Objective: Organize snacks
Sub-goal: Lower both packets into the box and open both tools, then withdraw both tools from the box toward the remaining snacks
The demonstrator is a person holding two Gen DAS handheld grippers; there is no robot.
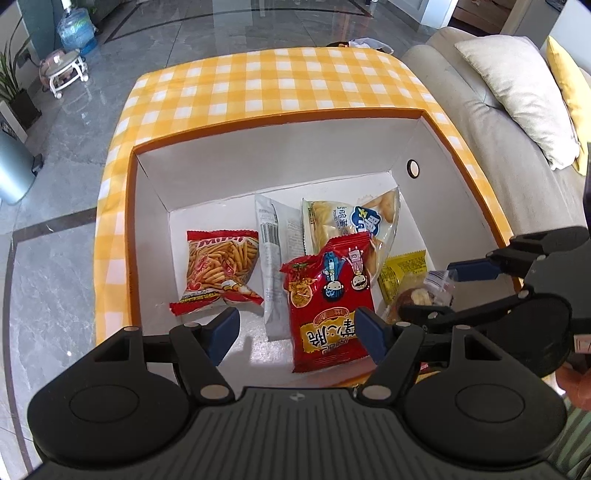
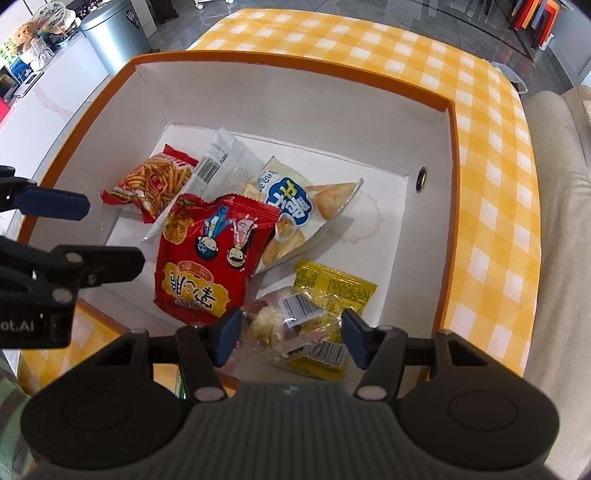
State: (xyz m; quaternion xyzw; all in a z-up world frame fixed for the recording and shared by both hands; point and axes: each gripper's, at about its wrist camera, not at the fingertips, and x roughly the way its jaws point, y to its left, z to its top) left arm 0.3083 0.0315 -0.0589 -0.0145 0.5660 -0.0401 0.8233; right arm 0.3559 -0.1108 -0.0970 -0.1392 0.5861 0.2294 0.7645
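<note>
An orange-rimmed white box (image 1: 424, 112) (image 2: 452, 107) sits on a yellow checked tablecloth and holds several snack packs. A red cartoon pack (image 1: 327, 299) (image 2: 212, 254) lies in the middle. Around it lie a red stick-snack pack (image 1: 218, 271) (image 2: 155, 182), a white sachet (image 1: 271, 258) (image 2: 221, 158), a blue-labelled cracker bag (image 1: 354, 221) (image 2: 295, 206), a yellow pack (image 1: 400, 275) (image 2: 332, 288) and a clear nut bag (image 1: 424, 295) (image 2: 288, 325). My left gripper (image 1: 299, 334) is open above the red cartoon pack. My right gripper (image 2: 290, 338) is open with the clear nut bag between its fingers.
The checked tablecloth (image 1: 266, 81) (image 2: 495, 192) stretches beyond the box. A beige sofa with cushions (image 1: 517, 99) stands at the right. A grey tiled floor (image 1: 55, 192), a water bottle (image 1: 75, 29) and a metal bin (image 2: 114, 29) lie beyond the table.
</note>
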